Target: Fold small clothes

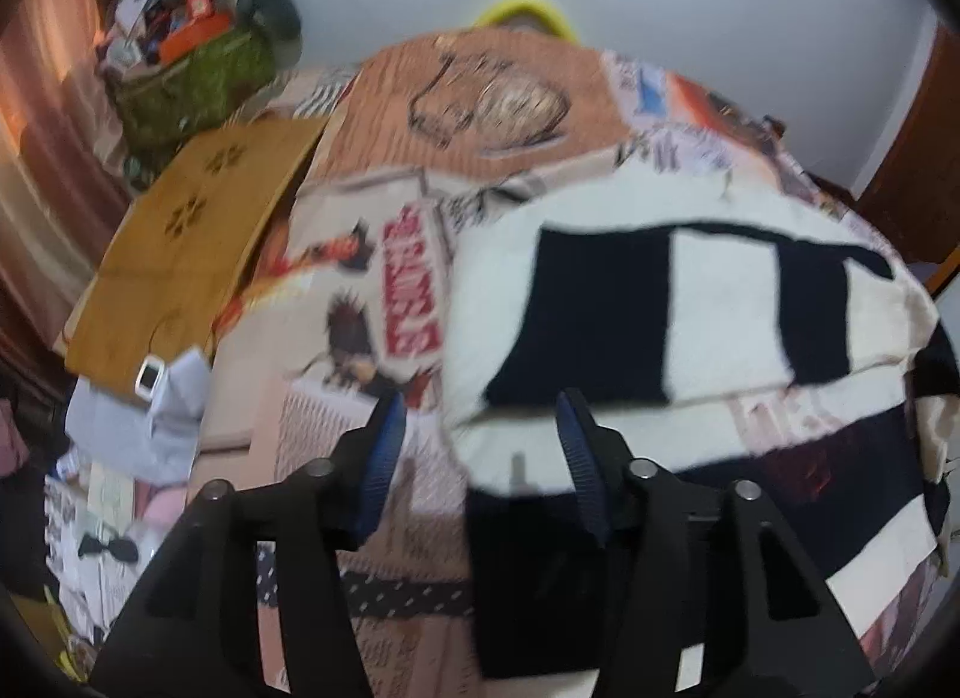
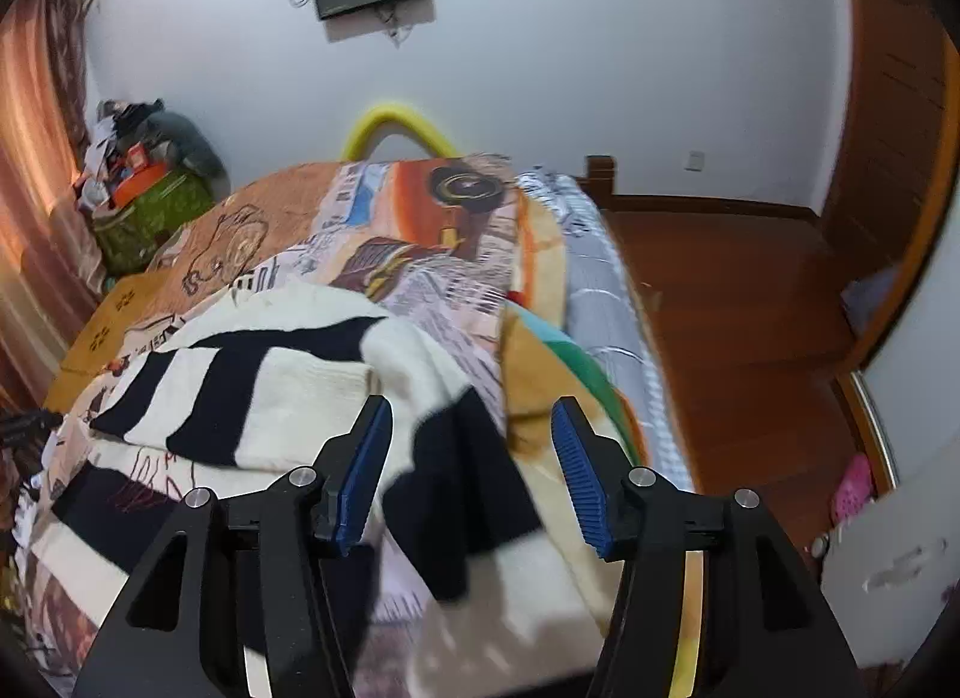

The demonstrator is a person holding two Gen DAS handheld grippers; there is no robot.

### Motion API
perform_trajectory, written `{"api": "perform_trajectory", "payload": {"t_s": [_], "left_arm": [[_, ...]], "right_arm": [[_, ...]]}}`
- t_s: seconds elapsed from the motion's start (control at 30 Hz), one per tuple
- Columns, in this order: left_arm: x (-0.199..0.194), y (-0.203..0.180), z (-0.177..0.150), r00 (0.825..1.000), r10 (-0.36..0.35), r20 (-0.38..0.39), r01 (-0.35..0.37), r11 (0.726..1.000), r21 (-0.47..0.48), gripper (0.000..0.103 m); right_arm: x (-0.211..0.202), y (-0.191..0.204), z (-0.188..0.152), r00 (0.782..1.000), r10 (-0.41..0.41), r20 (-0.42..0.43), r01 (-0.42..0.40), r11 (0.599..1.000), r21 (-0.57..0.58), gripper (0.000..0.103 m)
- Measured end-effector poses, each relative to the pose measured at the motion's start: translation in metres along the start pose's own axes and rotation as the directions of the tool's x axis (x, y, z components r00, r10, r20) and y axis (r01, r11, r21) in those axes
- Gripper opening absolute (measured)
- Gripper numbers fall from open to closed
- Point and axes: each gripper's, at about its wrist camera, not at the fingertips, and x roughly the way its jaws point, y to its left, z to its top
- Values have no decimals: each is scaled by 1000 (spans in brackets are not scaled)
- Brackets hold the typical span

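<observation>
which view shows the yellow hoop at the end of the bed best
The right wrist view. There the yellow hoop shows as a clear arch rising above the far end of the bed against the wall. In the left wrist view only its blurred top shows; the bedspread hides the rest.

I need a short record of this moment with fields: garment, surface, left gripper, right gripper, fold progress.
garment: black and white striped sweater, part folded over itself
surface: bed with printed blanket
left gripper: open, holds nothing, above sweater edge
right gripper: open, holds nothing, above sweater
fold progress: one fold laid, not finished
</observation>
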Motion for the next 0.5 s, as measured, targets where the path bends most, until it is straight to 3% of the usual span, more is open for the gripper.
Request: {"api": "perform_trajectory", "payload": {"t_s": [0.17,0.27,0.5], "left_arm": [[-9,-32,14,998,-52,48,50,998,40,66],[-7,-53,13,995,-87,42,83,994,74,68],[12,-86,-1,996,-91,-26,93,987,127,70]], "right_arm": [[-14,-20,-31,997,-67,-35,68,997,44,59],[-10,-35,-57,992,-89,-91,96,992,84,59],[18,-60,-114,968,-44,-249,96,975,200,59]]}}
